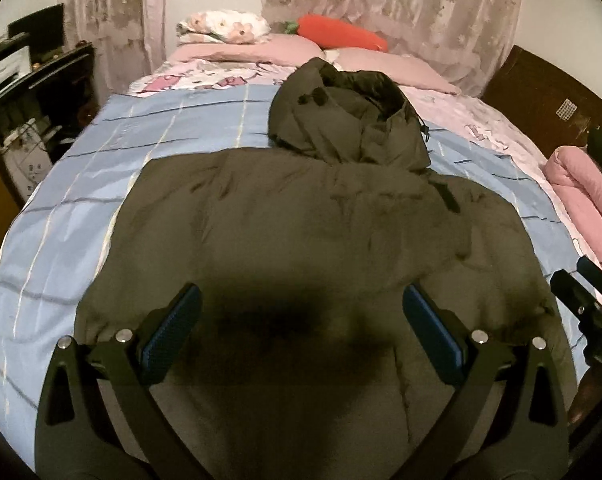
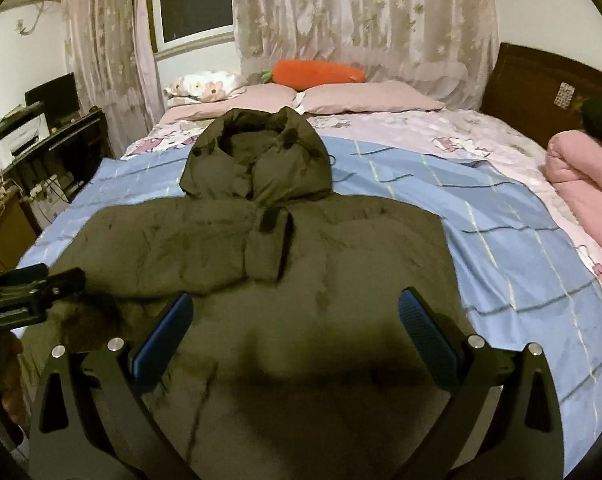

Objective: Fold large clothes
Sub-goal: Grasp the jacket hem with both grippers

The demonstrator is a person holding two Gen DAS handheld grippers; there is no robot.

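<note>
Dark olive puffer jacket [image 2: 341, 264] lies flat on the bed, on a blue plaid sheet [image 2: 513, 236], hood [image 2: 257, 160] pointing toward the pillows [image 2: 365, 98]. One sleeve looks folded in across the chest in the right wrist view.

Left gripper [image 1: 301, 320] spread wide, holding nothing, hovering over the lower body of the jacket. Right gripper [image 2: 295, 324] also wide, nothing held, above the jacket just beside the left one. Each gripper shows at the edge of the other's view.

Orange carrot plush [image 2: 317, 74] on the pillows. Pink rolled quilt [image 2: 589, 176] at the bed's right edge. Lace curtains [image 2: 361, 20] behind, desk [image 2: 61, 136] at left.
</note>
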